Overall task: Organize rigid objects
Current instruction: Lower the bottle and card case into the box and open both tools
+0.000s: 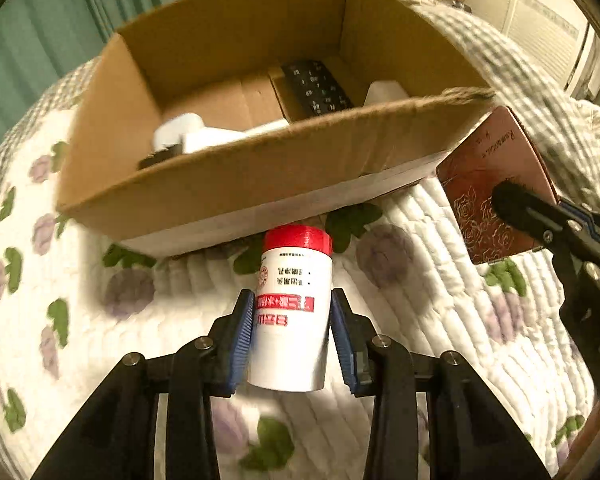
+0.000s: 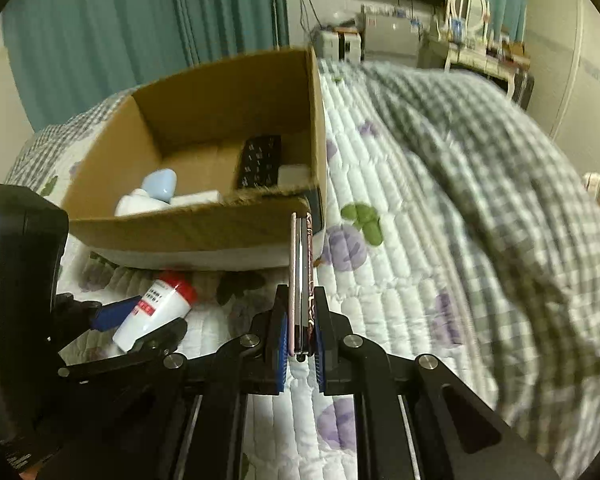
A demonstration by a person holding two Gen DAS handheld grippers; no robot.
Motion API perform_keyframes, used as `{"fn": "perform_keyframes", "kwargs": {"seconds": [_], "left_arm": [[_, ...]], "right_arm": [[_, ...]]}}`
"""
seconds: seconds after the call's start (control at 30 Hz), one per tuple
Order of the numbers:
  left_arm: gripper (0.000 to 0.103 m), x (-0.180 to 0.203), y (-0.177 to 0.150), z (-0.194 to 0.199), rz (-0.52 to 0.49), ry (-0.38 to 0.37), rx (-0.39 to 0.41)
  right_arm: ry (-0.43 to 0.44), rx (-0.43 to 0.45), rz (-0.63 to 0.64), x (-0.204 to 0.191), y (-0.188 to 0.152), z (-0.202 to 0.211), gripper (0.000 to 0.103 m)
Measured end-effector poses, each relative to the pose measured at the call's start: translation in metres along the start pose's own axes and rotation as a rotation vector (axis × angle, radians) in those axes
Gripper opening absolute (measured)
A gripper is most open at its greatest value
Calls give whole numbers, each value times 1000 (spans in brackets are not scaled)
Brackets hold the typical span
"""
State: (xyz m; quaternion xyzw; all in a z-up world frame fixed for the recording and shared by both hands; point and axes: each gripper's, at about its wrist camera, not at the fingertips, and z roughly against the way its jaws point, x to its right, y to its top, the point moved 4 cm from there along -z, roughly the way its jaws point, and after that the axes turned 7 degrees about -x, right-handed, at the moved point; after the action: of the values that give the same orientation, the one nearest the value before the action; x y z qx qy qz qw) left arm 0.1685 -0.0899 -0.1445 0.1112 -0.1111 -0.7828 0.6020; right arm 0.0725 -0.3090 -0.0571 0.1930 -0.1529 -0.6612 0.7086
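Observation:
My left gripper is shut on a white bottle with a red cap, held above the quilt just before the cardboard box. The bottle also shows in the right wrist view, with the left gripper around it. My right gripper is shut on a thin brown case with a rose pattern, held edge-on near the box's front right corner. The case and the right gripper show at the right of the left wrist view.
The box holds a black remote, white items and a pale blue object. It sits on a floral quilt on a bed. A checked blanket lies bunched at the right. Curtains and furniture stand behind.

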Motion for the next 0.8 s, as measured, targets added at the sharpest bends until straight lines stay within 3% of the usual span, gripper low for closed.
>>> {"fn": "perform_keyframes", "kwargs": {"seconds": [0.27,0.5,0.8], "left_arm": [[37,-9,0,88,42,-1,163],[37,-28,26,159,72,20,322],[37,-48,80,166,89,53,374]], "right_arm": [[-10,84,45,-13,4,63,9],[35,162,99,-32,30,114,9],[93,248,160,-50,106,137,9]]}}
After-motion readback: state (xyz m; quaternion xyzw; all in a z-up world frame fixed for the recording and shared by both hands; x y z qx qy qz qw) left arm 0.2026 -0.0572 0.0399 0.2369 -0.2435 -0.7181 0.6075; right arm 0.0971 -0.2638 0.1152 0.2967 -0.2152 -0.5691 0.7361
